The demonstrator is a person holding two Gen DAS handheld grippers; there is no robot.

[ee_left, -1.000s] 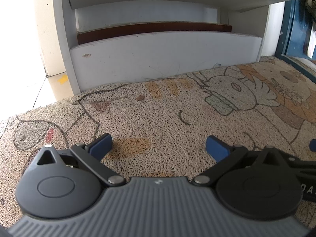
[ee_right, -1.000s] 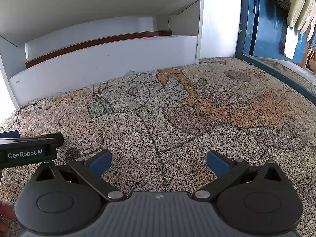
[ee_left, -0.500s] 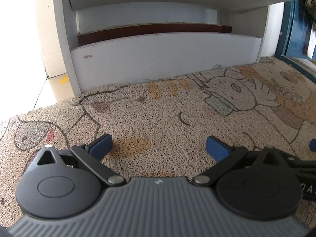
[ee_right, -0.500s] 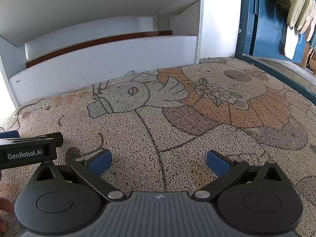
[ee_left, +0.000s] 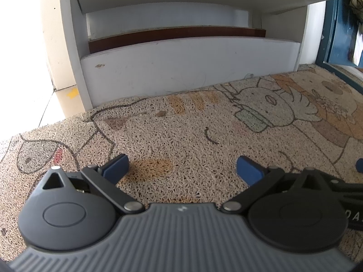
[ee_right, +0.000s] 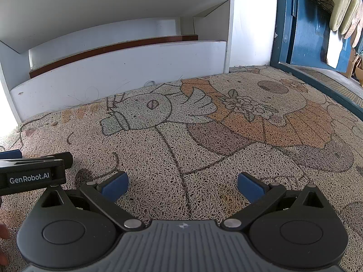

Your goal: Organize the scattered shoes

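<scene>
Left wrist: left tool (ee_left: pixel 181 170) wide open, empty, over mat (ee_left: pixel 192 124); right tool (ee_right: pixel 182 183) likewise.

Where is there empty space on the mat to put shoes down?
Nearly all the mat is bare, from the white step to the blue door frame. Only a pebble lies near the step. It is tightest where the left hand-held gripper and right hand-held gripper sit side by side.

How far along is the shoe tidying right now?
No shoes lie on the mat, so nothing looks done or pending there. Both claws, left and right, are open and empty. The white shelf holds no shoes. Soles hang by the blue door.
</scene>
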